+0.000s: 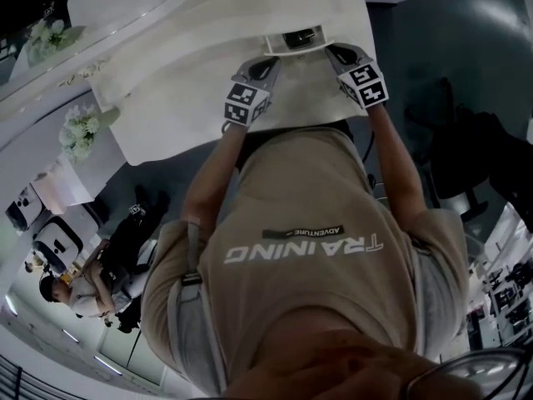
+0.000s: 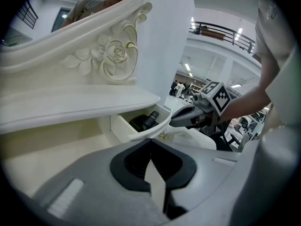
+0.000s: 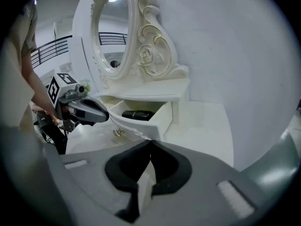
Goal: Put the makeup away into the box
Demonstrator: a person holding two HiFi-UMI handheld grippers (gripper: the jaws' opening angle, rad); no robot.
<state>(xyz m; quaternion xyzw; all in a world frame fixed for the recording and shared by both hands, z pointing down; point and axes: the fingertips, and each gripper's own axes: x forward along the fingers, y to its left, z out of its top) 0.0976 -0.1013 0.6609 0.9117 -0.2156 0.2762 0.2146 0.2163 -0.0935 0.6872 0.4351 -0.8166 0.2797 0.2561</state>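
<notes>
A small white drawer stands pulled out under the shelf of a white dressing table. Inside it lies a black makeup case, which the left gripper view shows as a black makeup case with a round tube beside it. The drawer's front carries a gold knob. My right gripper is shut with nothing in it, its tip close to the drawer's front rim. My left gripper is also shut and empty, just left of the drawer front. Whether either tip touches the drawer I cannot tell.
An oval mirror in a carved rose frame rises behind the shelf. Bare white tabletop lies right of the drawer. White flowers stand at the table's left end. A person sits far off in the room.
</notes>
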